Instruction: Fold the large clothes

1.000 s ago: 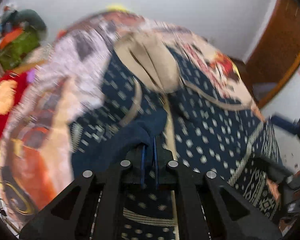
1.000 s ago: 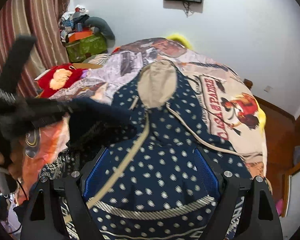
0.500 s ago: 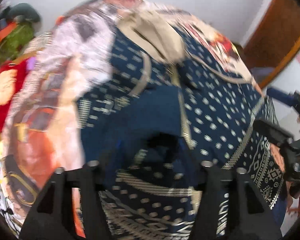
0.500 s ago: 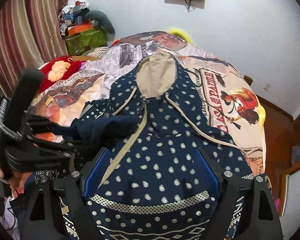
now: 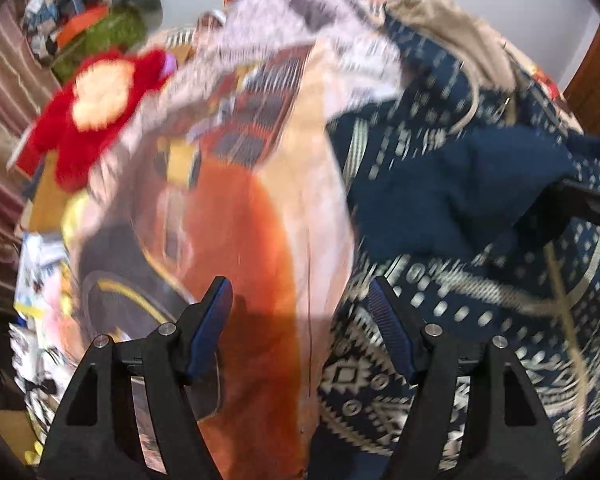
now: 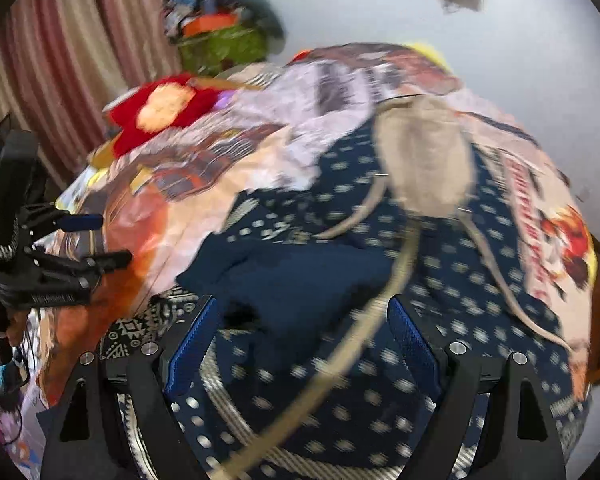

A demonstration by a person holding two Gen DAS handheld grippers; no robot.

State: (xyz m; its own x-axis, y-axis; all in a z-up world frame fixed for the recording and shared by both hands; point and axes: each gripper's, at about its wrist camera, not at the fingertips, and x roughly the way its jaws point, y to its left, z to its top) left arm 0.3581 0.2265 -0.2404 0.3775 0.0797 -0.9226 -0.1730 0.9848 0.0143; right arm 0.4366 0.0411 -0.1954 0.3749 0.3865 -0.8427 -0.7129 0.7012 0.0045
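A navy hooded garment with white dots and tan trim (image 6: 460, 304) lies flat on the bed, its tan-lined hood (image 6: 424, 160) at the far end. Its left sleeve (image 6: 300, 276) lies folded across the body, plain navy side up; it also shows in the left wrist view (image 5: 452, 192). My left gripper (image 5: 300, 300) is open and empty, off the garment's left edge over the bedspread; it also appears in the right wrist view (image 6: 96, 240). My right gripper (image 6: 300, 320) is open and empty, just above the garment's lower body.
The garment rests on a printed bedspread (image 5: 236, 216). A red plush toy (image 5: 96, 104) and a green bag under a pile of clutter (image 6: 220, 40) sit at the far left. Striped curtains (image 6: 60, 60) hang on the left. A wooden door (image 5: 596, 76) stands at the right.
My left gripper carried the sleeve across the garment, opened and let it go, then drew back to the left over the bedspread. My right gripper stayed open above the lower body.
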